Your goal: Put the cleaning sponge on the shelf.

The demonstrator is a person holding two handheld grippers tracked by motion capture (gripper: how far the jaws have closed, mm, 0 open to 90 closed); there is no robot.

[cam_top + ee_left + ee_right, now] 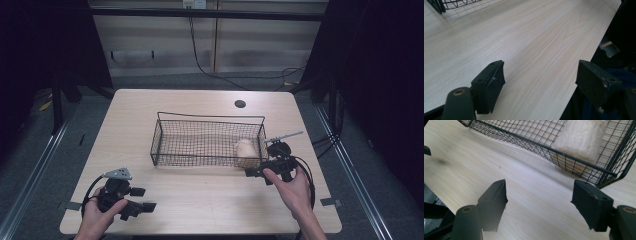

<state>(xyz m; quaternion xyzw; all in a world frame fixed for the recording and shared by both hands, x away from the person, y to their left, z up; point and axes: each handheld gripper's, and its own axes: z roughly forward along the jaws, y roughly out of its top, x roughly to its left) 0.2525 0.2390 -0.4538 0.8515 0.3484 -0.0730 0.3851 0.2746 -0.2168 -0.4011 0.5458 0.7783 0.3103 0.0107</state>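
A black wire basket (159, 142) stands in the middle of the light wooden table (200, 195). A pale, fuzzy cream object (245, 149) lies inside at its right end, and the same object (579, 140) is seen through the mesh of the basket (524, 138) in the right gripper view. My right gripper (256, 171) is open just outside the basket's front right corner, nothing between its jaws (540, 202). My left gripper (142, 199) is open near the table's front left edge, over bare wood (540, 82).
A round cable hole (240, 104) sits in the table at the back right. Cables trail from each gripper and across the floor behind. Dark curtains flank both sides. The table's front edge runs close under the left gripper.
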